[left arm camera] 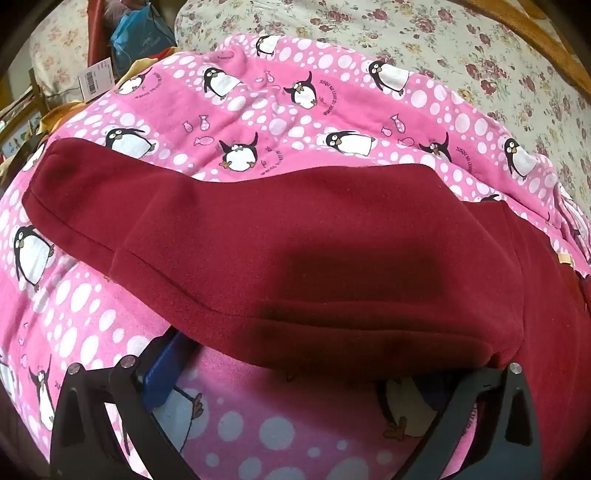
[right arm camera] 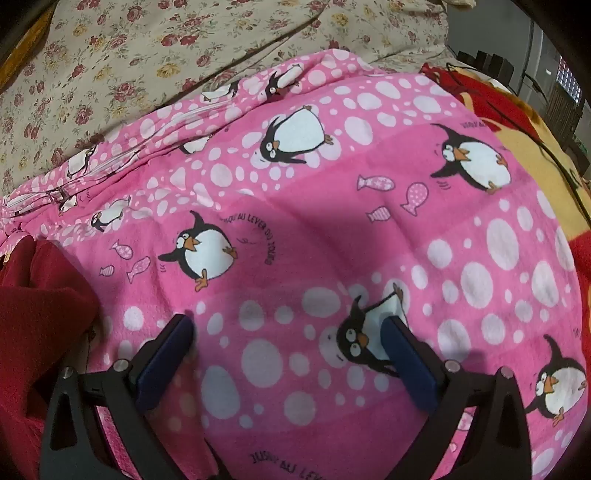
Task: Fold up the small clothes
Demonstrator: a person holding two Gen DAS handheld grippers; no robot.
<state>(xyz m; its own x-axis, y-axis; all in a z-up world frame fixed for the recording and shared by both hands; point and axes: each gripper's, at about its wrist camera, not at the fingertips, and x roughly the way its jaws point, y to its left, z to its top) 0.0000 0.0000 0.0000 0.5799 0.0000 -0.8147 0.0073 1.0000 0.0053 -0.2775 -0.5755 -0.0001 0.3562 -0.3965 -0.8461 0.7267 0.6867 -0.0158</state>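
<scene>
Grippers, two, hand-held, both tilted steeply down over a bed. Left gripper (left arm camera: 295, 373): jaws spread wide; the near hem of a dark red fleece garment (left arm camera: 295, 251) drapes over the finger ends, so whether the pads touch it cannot be told. Right gripper (right arm camera: 288, 339): jaws spread wide, blue pads (right arm camera: 166, 358) apart above bare blanket, nothing between them.

Flowered bedspread (left arm camera: 461, 44): cream with red roses, beyond the blanket.

Pink blanket (right arm camera: 332, 229): penguins, fish, white dots; lies on the bedspread, wrinkled at its far edge.

Dark red fleece garment: lies across the pink blanket in the left view; one bunched end (right arm camera: 40, 295) shows at the left edge of the right view, beside the right gripper.

Red and yellow blanket (right arm camera: 517, 118): right of the pink one.

Blue bag (left arm camera: 142, 35): far left background.
</scene>
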